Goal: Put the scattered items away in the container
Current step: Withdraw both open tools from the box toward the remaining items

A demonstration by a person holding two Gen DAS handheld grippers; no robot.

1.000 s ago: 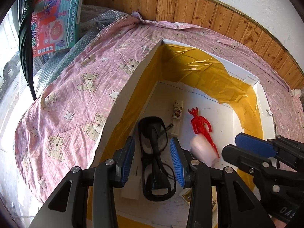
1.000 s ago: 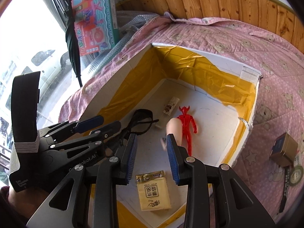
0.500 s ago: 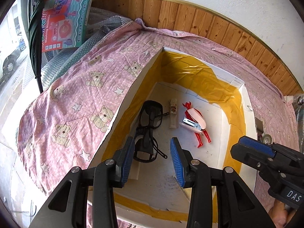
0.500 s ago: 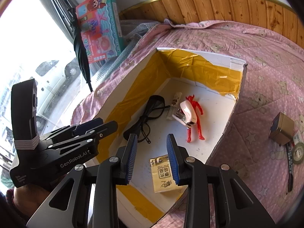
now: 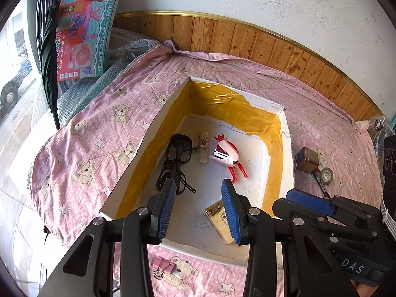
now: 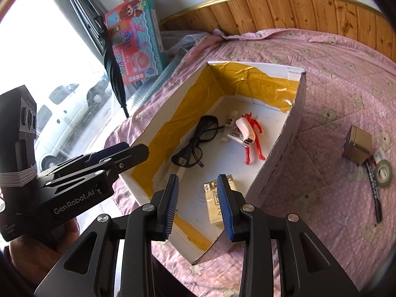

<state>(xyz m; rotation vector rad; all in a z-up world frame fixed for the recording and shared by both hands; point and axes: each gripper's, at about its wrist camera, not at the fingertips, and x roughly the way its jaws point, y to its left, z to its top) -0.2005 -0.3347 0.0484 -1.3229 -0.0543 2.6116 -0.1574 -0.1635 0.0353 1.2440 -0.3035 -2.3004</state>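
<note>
Both hand-held grippers are empty with their jaws apart. The left hand-held gripper (image 5: 198,208) and the right hand-held gripper (image 6: 198,203) hang above the near end of the box (image 6: 279,158), which sits on the bed (image 6: 346,74).

Inside the box, ahead of the grippers, lie glasses (image 6: 195,143), a red toy man (image 6: 255,143) with a stapler (image 6: 243,132) on top, a small tube (image 6: 229,125) and a yellow packet (image 6: 217,203).

Still out on the bed, off to the right of the right gripper, are a small gold box (image 6: 357,144), a tape roll (image 6: 383,172) and what looks like a pen (image 6: 375,193). A pink clip (image 5: 162,267) lies just under the left gripper.

A good next step is to pick one thing, come straight down over it, and squeeze its middle. The thin pen is probably the hardest to grab.
</note>
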